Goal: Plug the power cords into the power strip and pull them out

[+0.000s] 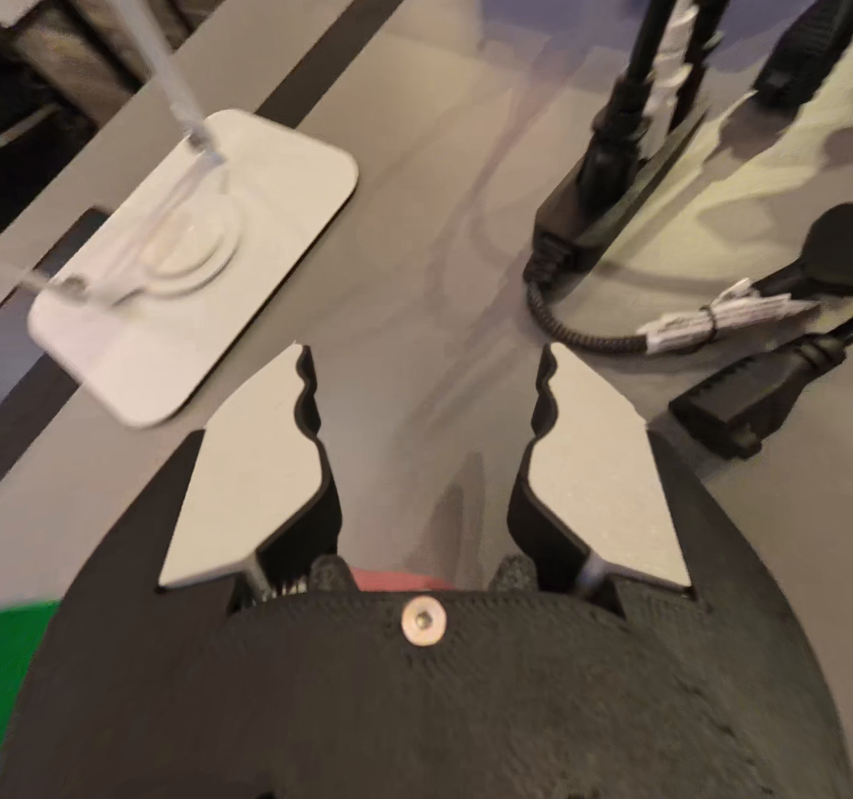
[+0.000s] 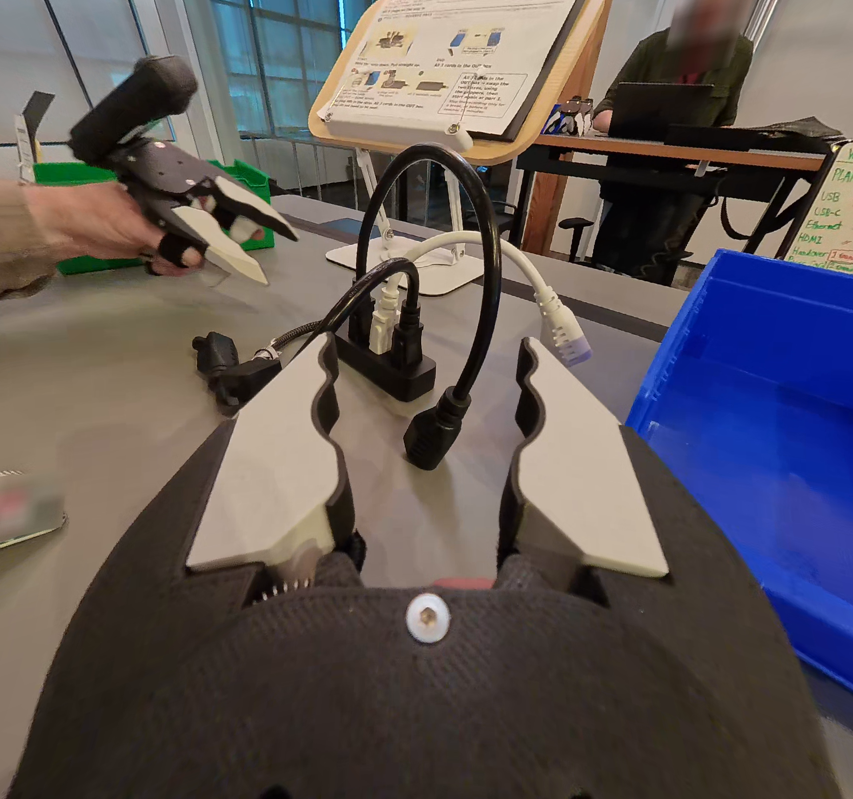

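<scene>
A black power strip (image 2: 387,368) stands on the grey table with three cords plugged in: two black cords (image 2: 480,241) and a white cord (image 2: 521,264). The strip also shows at the right of the left wrist view (image 1: 595,218). A black cord's free end (image 2: 434,435) rests on the table just ahead of my right gripper (image 2: 427,352), which is open and empty. The white cord's free end (image 2: 565,338) hangs near its right finger. My left gripper (image 1: 427,352) is open and empty over bare table, left of the strip; it also shows in the right wrist view (image 2: 272,255).
A blue bin (image 2: 757,412) stands at the right, a green bin (image 2: 240,181) at the far left. A white stand (image 1: 194,264) holding an instruction sheet (image 2: 461,47) is behind the strip. The strip's own braided lead and plug (image 2: 221,361) lie to its left. A person sits beyond.
</scene>
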